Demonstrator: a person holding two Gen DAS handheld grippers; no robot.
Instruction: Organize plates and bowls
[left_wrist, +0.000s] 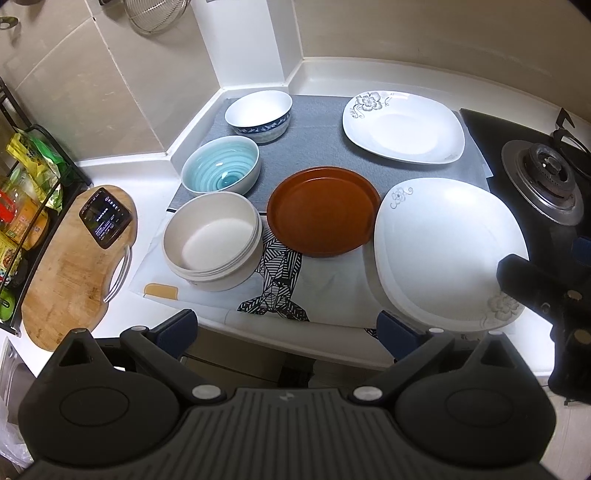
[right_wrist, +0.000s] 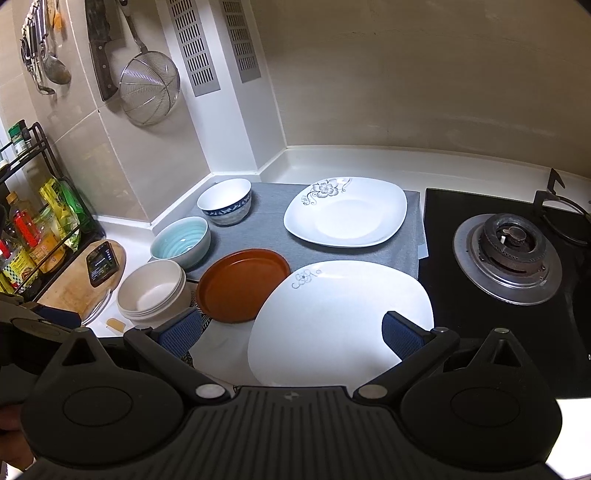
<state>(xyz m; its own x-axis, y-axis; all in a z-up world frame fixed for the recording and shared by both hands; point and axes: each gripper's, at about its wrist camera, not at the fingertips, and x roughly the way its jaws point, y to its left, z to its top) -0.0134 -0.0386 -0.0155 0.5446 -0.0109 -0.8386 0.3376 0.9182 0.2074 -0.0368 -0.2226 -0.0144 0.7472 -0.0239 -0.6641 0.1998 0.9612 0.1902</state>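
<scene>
On the counter mats stand three bowls in a row: a blue-patterned bowl (left_wrist: 260, 116) (right_wrist: 225, 202) at the back, a teal ribbed bowl (left_wrist: 221, 170) (right_wrist: 181, 240), and a cream bowl (left_wrist: 212, 240) (right_wrist: 152, 293) in front. A brown round plate (left_wrist: 323, 210) (right_wrist: 243, 284) sits mid-counter. One white flowered plate (left_wrist: 402, 125) (right_wrist: 347, 212) lies at the back, a larger white plate (left_wrist: 447, 251) (right_wrist: 340, 321) at the front right. My left gripper (left_wrist: 288, 326) hangs open before the counter edge, empty. My right gripper (right_wrist: 291, 332) is open over the larger plate's near edge, holding nothing.
A gas burner (left_wrist: 546, 177) (right_wrist: 508, 254) on black glass borders the right. A wooden cutting board (left_wrist: 74, 266) with a phone (left_wrist: 105, 218) (right_wrist: 102, 266) lies left, beside a rack of bottles (right_wrist: 29, 236). A strainer (right_wrist: 149, 88) and knife hang on the wall.
</scene>
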